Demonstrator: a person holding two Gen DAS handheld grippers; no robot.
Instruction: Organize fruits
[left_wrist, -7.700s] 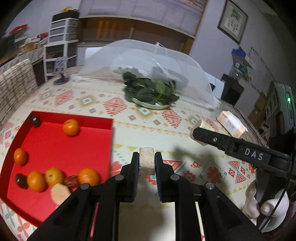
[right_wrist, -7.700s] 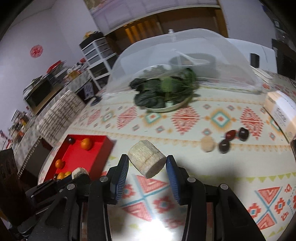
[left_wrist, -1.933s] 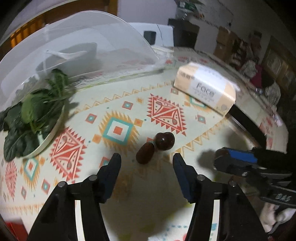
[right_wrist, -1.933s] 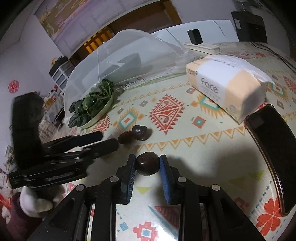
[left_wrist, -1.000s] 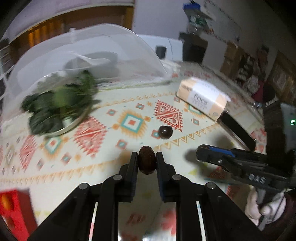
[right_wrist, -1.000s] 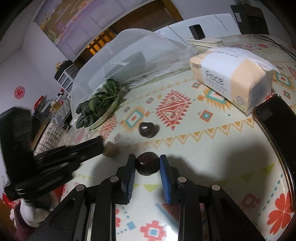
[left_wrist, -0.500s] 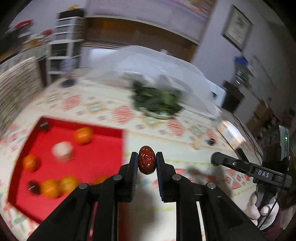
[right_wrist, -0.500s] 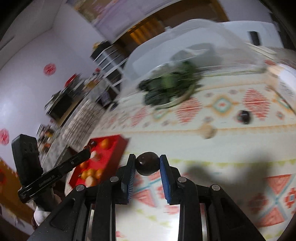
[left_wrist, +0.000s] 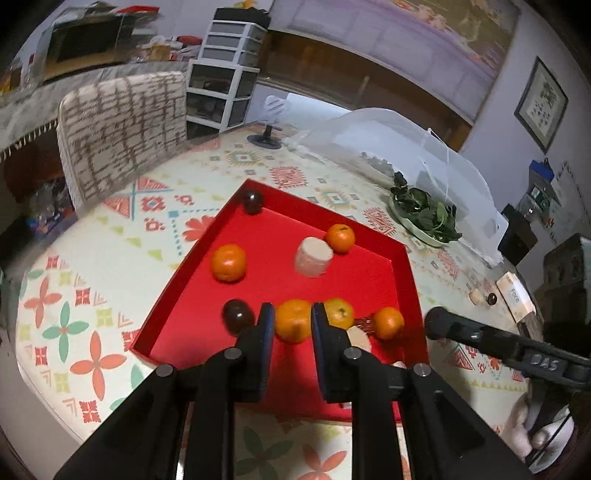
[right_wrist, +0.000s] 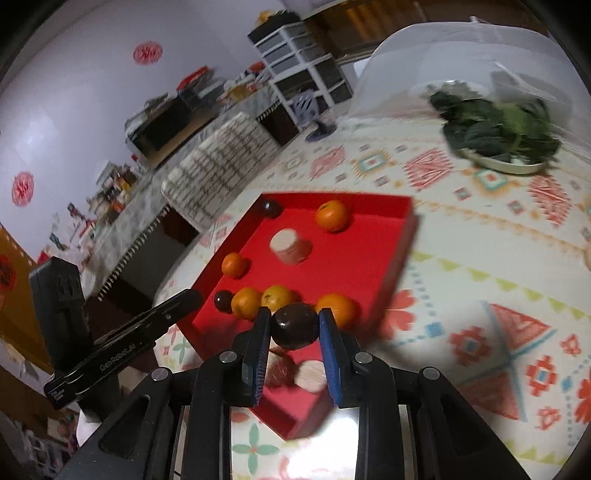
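A red tray (left_wrist: 369, 288) holds several oranges, dark round fruits, a red date and pale cut cylinders. My left gripper (left_wrist: 292, 325) hovers over the tray's near part, slightly open and empty; an orange (left_wrist: 293, 320) lies in the tray seen between its fingers. My right gripper (right_wrist: 294, 326) is shut on a dark round fruit (right_wrist: 294, 325) above the tray's near corner (right_wrist: 384, 254). A red date (right_wrist: 280, 371) and a pale piece (right_wrist: 310, 374) lie below it. A pale piece (left_wrist: 476, 295) and a dark fruit (left_wrist: 491, 298) lie far right on the table.
A plate of greens (left_wrist: 424, 218) sits beside a clear mesh food cover (left_wrist: 388, 147) at the back. A tissue pack (left_wrist: 515, 295) lies at the far right. A chair back (left_wrist: 122, 125) stands at the table's left edge. The patterned tablecloth (right_wrist: 498, 295) extends to the right.
Both grippers swung from the table's right side to the red tray. My left gripper let go of the red date and now holds nothing. My right still holds the dark fruit.
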